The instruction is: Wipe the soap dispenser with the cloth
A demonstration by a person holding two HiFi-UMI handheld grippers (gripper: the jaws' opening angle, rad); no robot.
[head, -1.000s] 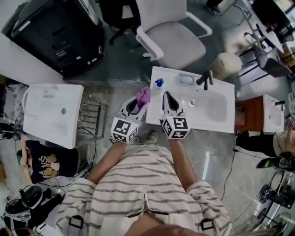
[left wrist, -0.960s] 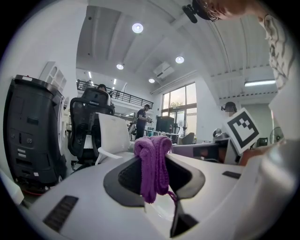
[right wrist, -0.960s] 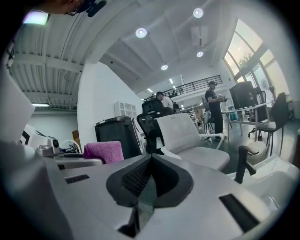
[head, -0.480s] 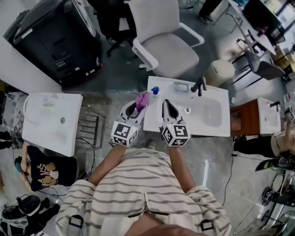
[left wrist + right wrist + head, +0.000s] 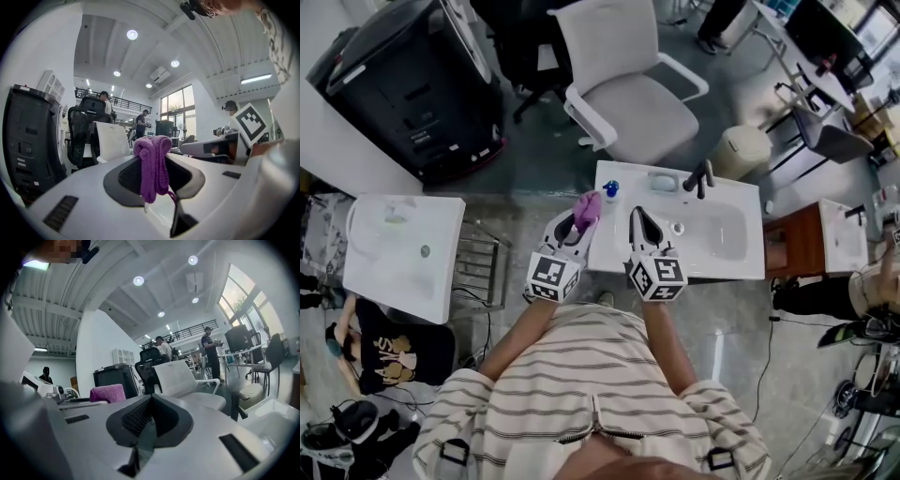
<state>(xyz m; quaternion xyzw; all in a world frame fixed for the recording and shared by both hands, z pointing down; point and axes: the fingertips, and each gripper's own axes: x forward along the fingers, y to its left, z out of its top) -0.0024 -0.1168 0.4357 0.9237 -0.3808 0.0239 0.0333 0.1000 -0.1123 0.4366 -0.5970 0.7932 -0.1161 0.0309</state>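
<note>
Fingers (image 5: 123,177) of left gripper (image 5: 151,164) around purple cloth (image 5: 153,146)

White office chair (image 5: 642,112), grey floor (image 5: 553,157) (glossy, perhaps concrete).

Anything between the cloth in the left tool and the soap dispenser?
Nothing visible. The left tool grips the purple cloth by the sink's left edge; the soap dispenser stands just beyond on the sink's back left corner, bare gap between.

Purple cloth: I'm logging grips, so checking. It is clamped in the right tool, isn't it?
No: the purple cloth is clamped in the left tool, as the left gripper view shows. The right tool is shut on nothing.
</note>
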